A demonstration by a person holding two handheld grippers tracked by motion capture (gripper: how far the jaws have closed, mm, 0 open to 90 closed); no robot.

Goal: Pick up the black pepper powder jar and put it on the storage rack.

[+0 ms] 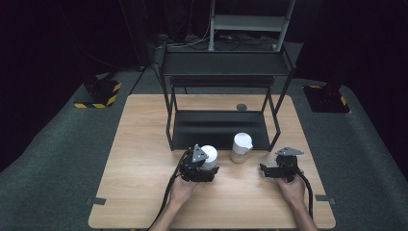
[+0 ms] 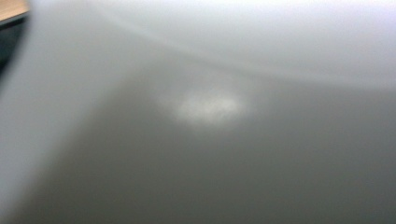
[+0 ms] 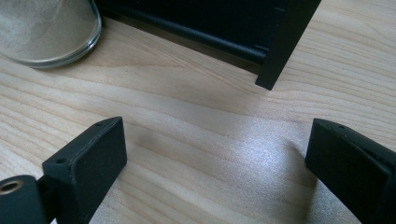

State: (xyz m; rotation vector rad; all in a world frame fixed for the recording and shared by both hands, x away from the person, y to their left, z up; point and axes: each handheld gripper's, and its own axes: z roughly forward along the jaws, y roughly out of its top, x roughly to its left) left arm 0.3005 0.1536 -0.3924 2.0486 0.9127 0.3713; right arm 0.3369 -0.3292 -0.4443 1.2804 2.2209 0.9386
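A white cup-like cylinder [image 1: 210, 155] stands on the wooden table [image 1: 144, 159], just in front of the black rack [image 1: 221, 127]. My left gripper [image 1: 198, 168] is pressed right up against it. In the left gripper view its blurred white-grey surface [image 2: 205, 107] hides the jaws, so their state is unclear. A glass jar [image 1: 241, 147] with a white lid stands to the right of the cylinder. Its pale, grainy-filled base [image 3: 44, 30] is at the top left of the right gripper view. My right gripper [image 1: 278, 168] [image 3: 219, 149] is open just above bare table, right of the jar.
The two-tier rack fills the back half of the table, and its front right leg [image 3: 285, 42] stands just beyond my right jaws. A small dark round thing [image 1: 241, 107] lies behind the rack's lower shelf. Bare wood stretches along the table's left side and front edge.
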